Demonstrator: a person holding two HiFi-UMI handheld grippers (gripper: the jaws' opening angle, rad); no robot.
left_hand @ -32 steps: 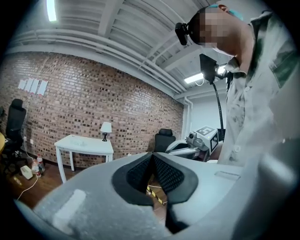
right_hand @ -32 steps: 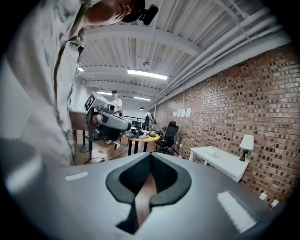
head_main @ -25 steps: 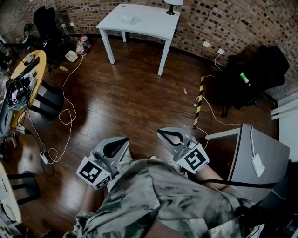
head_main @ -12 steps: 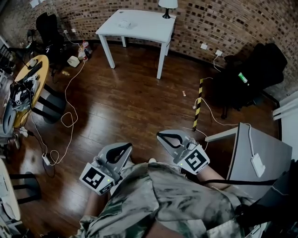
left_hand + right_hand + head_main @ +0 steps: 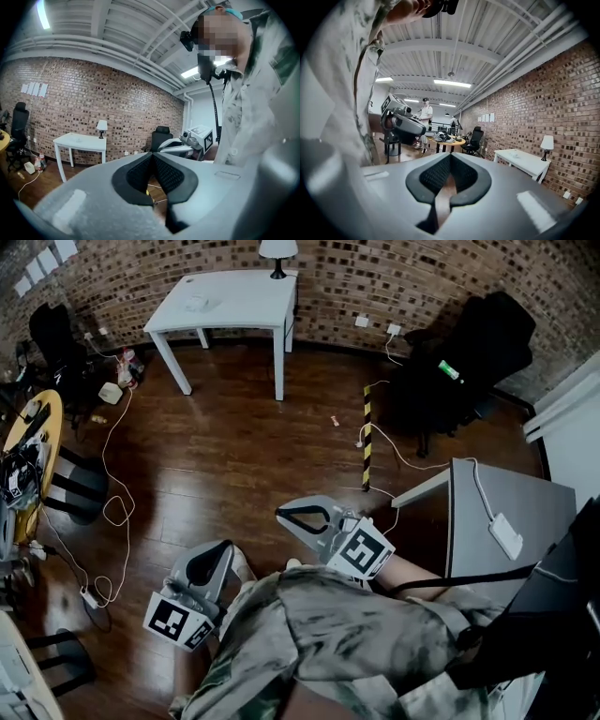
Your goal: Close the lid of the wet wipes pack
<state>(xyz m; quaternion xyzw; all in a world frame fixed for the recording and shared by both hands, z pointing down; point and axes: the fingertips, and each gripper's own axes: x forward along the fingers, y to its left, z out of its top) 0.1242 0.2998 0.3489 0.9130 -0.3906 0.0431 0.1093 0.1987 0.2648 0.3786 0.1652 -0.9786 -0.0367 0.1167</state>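
Observation:
A small pale item (image 5: pixel 195 304), too far off to identify as the wet wipes pack, lies on the white table (image 5: pixel 234 292) at the far brick wall. That table also shows in the left gripper view (image 5: pixel 79 140) and the right gripper view (image 5: pixel 522 160). Both grippers hang close to my body over the wooden floor, far from the table. My left gripper (image 5: pixel 226 547) is shut and holds nothing; its jaws meet at the tip (image 5: pixel 152 154). My right gripper (image 5: pixel 280 513) is also shut and holds nothing (image 5: pixel 450 155).
A lamp (image 5: pixel 277 251) stands on the table's back edge. A black office chair (image 5: pixel 469 348) is at the right wall and a grey cabinet (image 5: pixel 511 517) is near right. A yellow-black strip (image 5: pixel 367 432) and cables (image 5: pixel 117 512) lie on the floor. A round yellow table (image 5: pixel 23 451) stands left.
The head view has swung right, so the white table now sits further left. Both grippers have shifted left and the left one lower in view. Both stay shut.

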